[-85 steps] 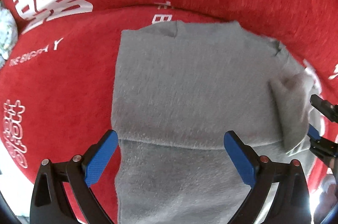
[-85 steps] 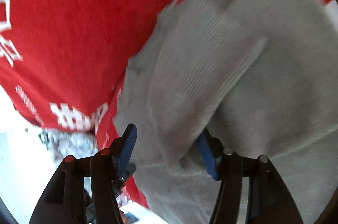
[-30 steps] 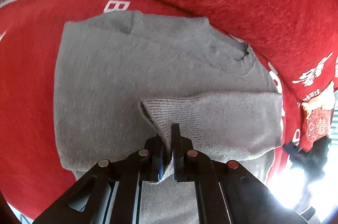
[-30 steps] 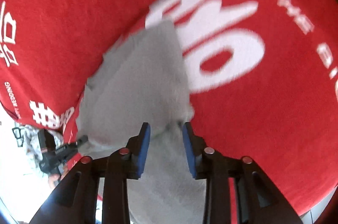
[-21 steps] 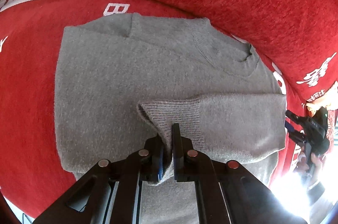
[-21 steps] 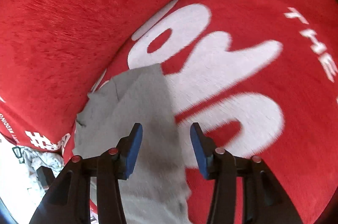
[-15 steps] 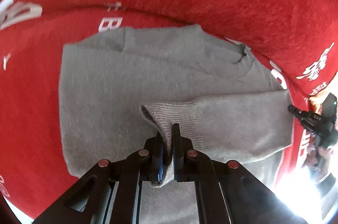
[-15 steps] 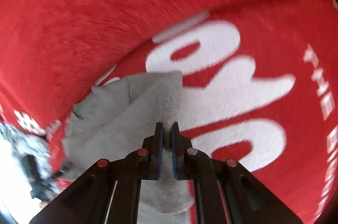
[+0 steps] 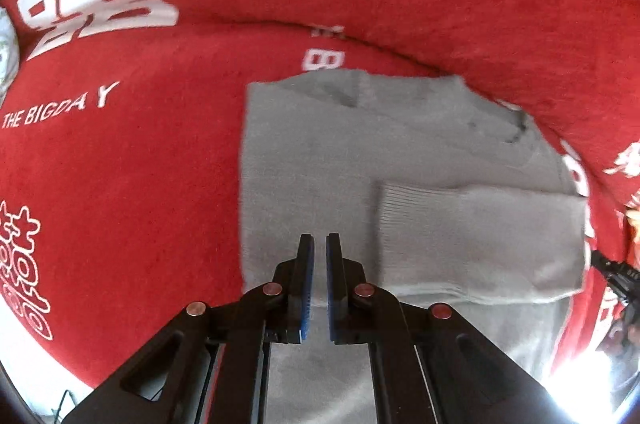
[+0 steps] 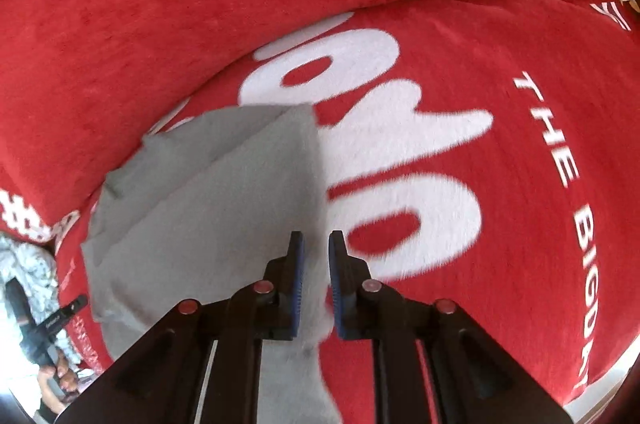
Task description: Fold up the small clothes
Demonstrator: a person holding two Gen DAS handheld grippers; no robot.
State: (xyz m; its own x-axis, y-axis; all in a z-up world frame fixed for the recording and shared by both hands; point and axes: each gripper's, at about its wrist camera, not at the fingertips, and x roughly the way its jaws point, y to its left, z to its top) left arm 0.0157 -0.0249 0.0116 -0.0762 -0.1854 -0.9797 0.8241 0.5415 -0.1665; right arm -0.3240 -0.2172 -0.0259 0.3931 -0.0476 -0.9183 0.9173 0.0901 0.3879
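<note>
The grey sweater lies by the back edge of the red blanket. The left gripper is closed, empty. The right gripper is opening around the sweater's edge; snagged knit could drag the folded sleeve loose.
</note>
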